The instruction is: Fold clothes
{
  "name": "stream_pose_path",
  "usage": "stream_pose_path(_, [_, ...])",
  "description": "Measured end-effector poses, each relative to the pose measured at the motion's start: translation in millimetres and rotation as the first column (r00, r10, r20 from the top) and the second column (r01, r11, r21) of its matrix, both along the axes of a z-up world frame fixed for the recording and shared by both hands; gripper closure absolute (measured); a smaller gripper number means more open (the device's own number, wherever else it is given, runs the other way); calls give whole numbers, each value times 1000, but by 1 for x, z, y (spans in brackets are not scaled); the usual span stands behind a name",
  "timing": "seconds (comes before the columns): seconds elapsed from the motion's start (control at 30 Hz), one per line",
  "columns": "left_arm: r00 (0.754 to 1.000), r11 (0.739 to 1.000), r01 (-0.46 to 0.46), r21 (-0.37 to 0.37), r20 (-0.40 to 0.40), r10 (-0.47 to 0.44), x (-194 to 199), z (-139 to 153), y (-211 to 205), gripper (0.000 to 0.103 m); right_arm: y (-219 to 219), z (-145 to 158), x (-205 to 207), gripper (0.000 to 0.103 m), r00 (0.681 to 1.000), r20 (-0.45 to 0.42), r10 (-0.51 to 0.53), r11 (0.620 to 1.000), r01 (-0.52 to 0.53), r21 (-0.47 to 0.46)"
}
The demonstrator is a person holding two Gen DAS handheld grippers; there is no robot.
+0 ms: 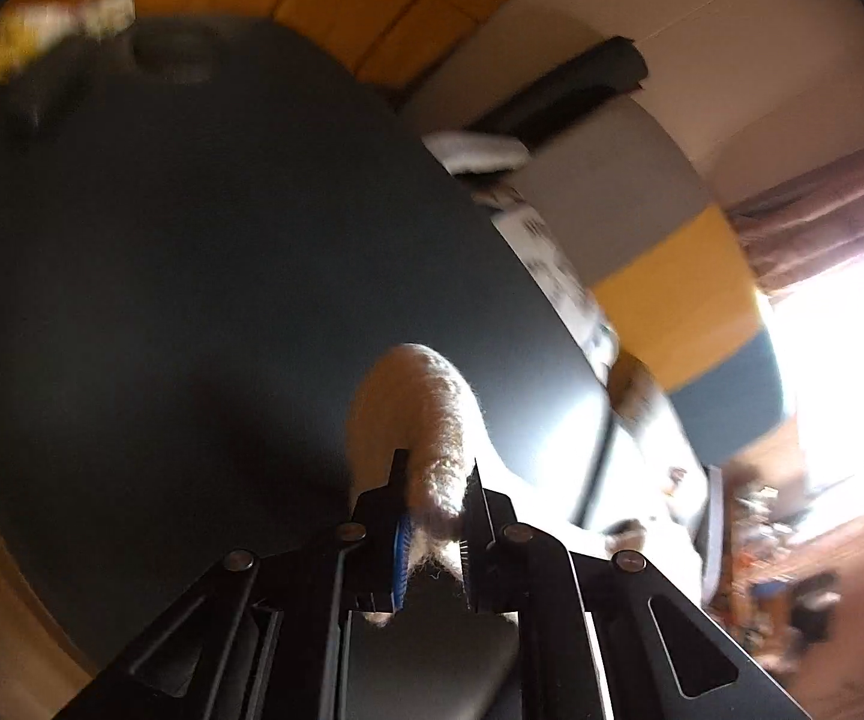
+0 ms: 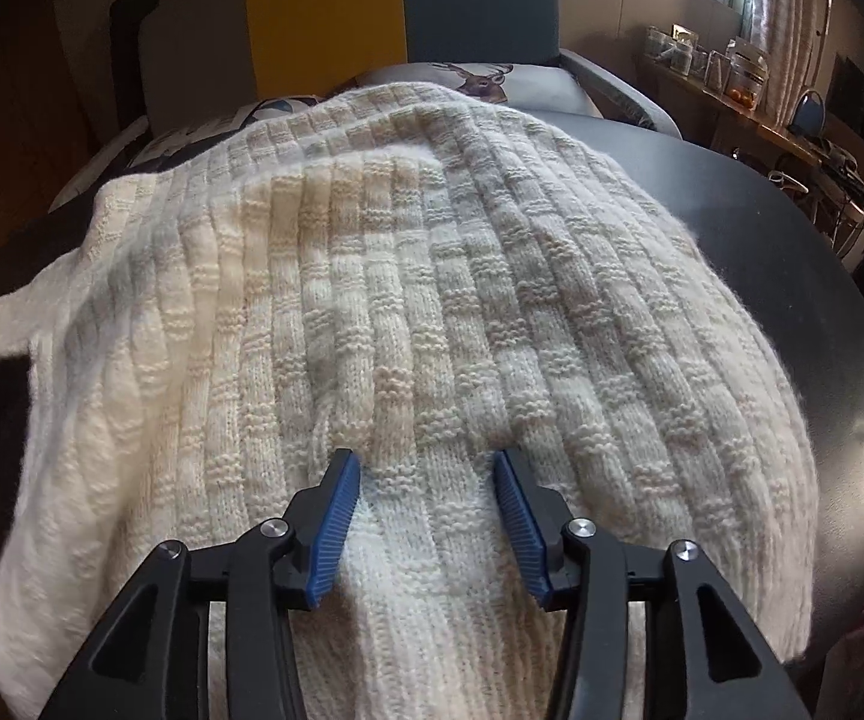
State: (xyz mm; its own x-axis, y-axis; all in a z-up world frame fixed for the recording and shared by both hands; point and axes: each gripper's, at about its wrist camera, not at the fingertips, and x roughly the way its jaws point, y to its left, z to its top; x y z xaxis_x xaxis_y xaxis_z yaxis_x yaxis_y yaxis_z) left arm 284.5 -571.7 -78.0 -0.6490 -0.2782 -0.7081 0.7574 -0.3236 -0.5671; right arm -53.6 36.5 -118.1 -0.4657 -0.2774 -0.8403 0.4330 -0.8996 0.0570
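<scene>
The dark worktop (image 2: 792,276) carries the big cream sweater (image 2: 408,312), spread flat for folding. On the sweater, the right claw (image 2: 426,516) is spread wide, pressing down. The left claw (image 1: 435,516) pinches a sweater end, lifted to fold it.

Left view dim and motion-blurred, window (image 1: 840,372) glare blown out at right, right view sharp, fisheye-bent edges

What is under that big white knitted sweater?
The sweater lies spread on a dark round table, whose bare top shows to its right. Its far edge hangs toward a deer-print cushion behind. Anything beneath the knit is covered and cannot be seen.
</scene>
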Motion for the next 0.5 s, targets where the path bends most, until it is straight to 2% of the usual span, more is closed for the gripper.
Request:
stream_pose_path(0.07, [996, 998, -47, -39, 79, 49, -13, 0, -10, 90, -5, 1, 2, 52, 1000, 4, 18, 1000, -18, -9])
stream_pose_path(0.17, [978, 993, -114, 18, 181, 108, -16, -12, -30, 88, -9, 7, -2, 52, 994, 56, 92, 995, -91, -30])
stream_pose_path(0.2, [975, 990, -132, 43, 185, 122, -12, -14, -35, 88, -5, 13, -6, 52, 991, 71, 112, 992, -107, -64])
stream_pose_path(0.27, [973, 982, -171, 76, 172, 156, -3, -14, -39, 85, 9, 32, -14, 52, 989, 66, 131, 983, -121, -139])
stream_pose_path(0.33, [967, 977, -207, 55, 164, 195, 10, -4, -36, 79, 25, 53, -25, 52, 994, 8, 112, 981, -110, -160])
stream_pose_path(0.4, [958, 970, -243, 13, 161, 238, 25, 7, -27, 77, 41, 65, -39, 52, 995, -12, 96, 983, -97, -153])
stream_pose_path(0.47, [971, 975, -219, 25, 105, 215, 32, 16, -10, 75, 54, 61, -49, 52, 997, 28, 75, 988, -70, -136])
stream_pose_path(0.5, [983, 983, -179, 36, 57, 177, 33, 20, 4, 75, 60, 56, -52, 52, 996, 60, 61, 990, -53, -129])
